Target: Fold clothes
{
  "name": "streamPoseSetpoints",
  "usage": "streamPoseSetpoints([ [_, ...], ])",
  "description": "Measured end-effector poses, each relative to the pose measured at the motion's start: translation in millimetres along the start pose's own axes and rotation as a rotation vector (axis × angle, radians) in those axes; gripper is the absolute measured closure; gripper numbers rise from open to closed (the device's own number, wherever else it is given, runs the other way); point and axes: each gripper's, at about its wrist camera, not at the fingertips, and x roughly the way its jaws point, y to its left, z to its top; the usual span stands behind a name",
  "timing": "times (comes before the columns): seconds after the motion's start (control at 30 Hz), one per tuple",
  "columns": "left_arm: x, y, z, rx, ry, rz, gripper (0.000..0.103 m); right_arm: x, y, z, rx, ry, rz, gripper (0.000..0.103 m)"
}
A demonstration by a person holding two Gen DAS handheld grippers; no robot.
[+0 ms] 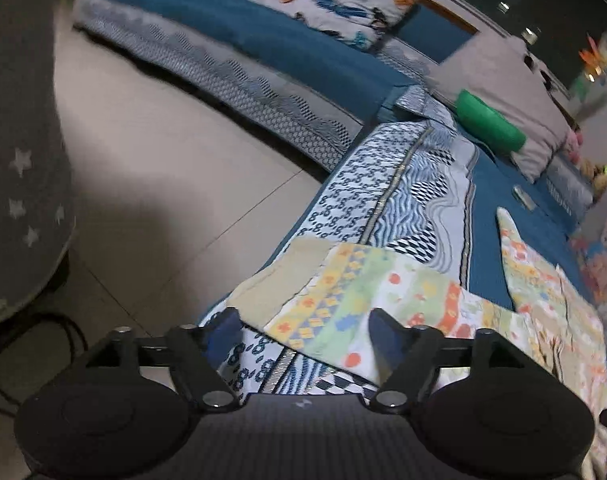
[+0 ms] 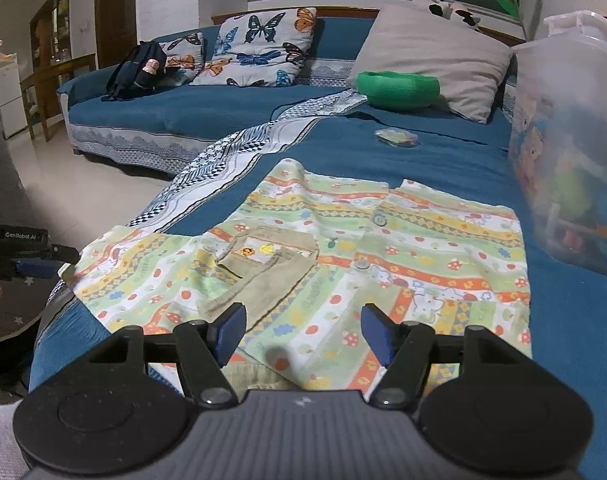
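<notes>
Between the left gripper's (image 1: 303,326) wide, empty jaws lies a sleeve of the patterned shirt (image 2: 323,264), spread on the sofa (image 2: 423,160); the right gripper's (image 2: 303,330) jaws gape over its hem. Pinching the sofa cover too would probably drag everything.

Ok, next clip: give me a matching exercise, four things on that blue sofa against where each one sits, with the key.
Things:
1. patterned shirt
2. green bowl
3. dark backpack
4. clear storage bin

Places:
A. far left end of the sofa, beside the butterfly cushions
B. right edge of the right wrist view
C. spread flat just ahead of the right gripper
D. against the grey pillow

Pairs: 1-C, 2-D, 3-A, 4-B
</notes>
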Motion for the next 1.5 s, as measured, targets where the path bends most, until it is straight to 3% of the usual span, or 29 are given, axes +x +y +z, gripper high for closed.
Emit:
streamPoseSetpoints([
  [0.13, 9, 11, 3, -0.050, 0.018, -0.039, 0.024, 2, 2, 0, -0.004, 0.001, 0.004, 0.037],
  [0.3, 12, 11, 10, -0.040, 0.010, -0.083, 0.065, 5, 4, 3, -0.011, 0.008, 0.009, 0.037],
  [0.4, 10, 2, 11, 0.001, 0.000, -0.081, 0.082, 11, 10, 6, -0.032, 0.017, 0.017, 0.036],
  [0.47, 10, -3, 10, 0.026, -0.008, -0.076, 0.087, 15, 15, 7, -0.048, 0.026, 0.027, 0.034],
  [0.83, -1, -21, 18, 0.064, -0.061, -0.103, 0.095, 33, 39, 13, -0.148, 0.060, 0.070, 0.031],
  [1.07, -24, -42, 24, 0.097, -0.108, -0.195, 0.096, 36, 44, 12, -0.170, 0.072, 0.074, 0.030],
  [1.2, -40, -68, 25, 0.139, -0.124, -0.293, 0.096, 37, 42, 12, -0.159, 0.074, 0.072, 0.030],
  [1.4, -56, -131, 3, 0.351, -0.097, -0.518, 0.097, 31, 27, 15, -0.097, 0.068, 0.058, 0.033],
  [1.5, -52, -158, -22, 0.527, -0.069, -0.522, 0.091, 24, 11, 16, -0.046, 0.054, 0.029, 0.035],
])
